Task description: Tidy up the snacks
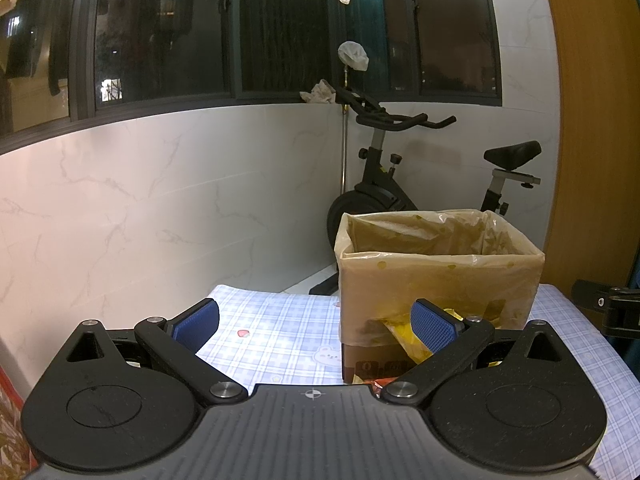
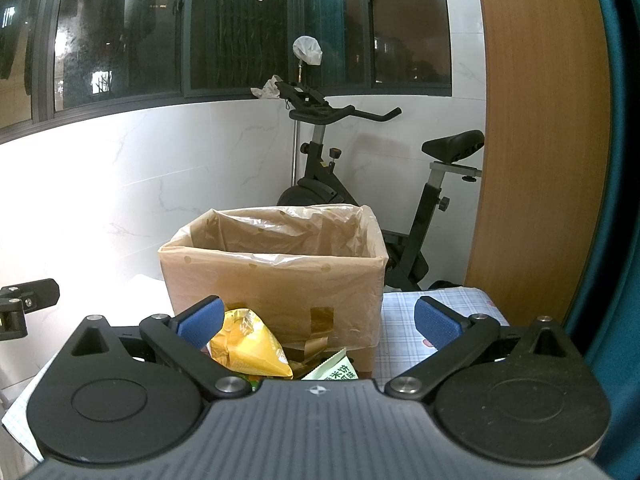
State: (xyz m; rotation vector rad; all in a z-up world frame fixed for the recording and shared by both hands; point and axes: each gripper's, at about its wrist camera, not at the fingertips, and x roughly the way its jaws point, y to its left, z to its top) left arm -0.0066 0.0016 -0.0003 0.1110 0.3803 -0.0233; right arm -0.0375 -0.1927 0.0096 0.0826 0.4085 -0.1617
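Note:
A cardboard box (image 1: 436, 284) lined with a thin plastic bag stands on the checked tablecloth (image 1: 280, 320); it also shows in the right wrist view (image 2: 276, 284). A yellow snack packet (image 2: 250, 346) lies in front of the box, with a green-and-white packet (image 2: 334, 370) beside it. In the left wrist view the yellow packet (image 1: 404, 334) shows behind the right finger. My left gripper (image 1: 316, 326) is open and empty, left of the box. My right gripper (image 2: 318, 322) is open and empty, just above the packets.
An exercise bike (image 1: 400, 168) stands behind the table by the tiled wall and dark windows. A wooden panel (image 2: 532, 140) rises at the right. The other gripper's edge (image 1: 604, 304) shows at the far right of the left wrist view.

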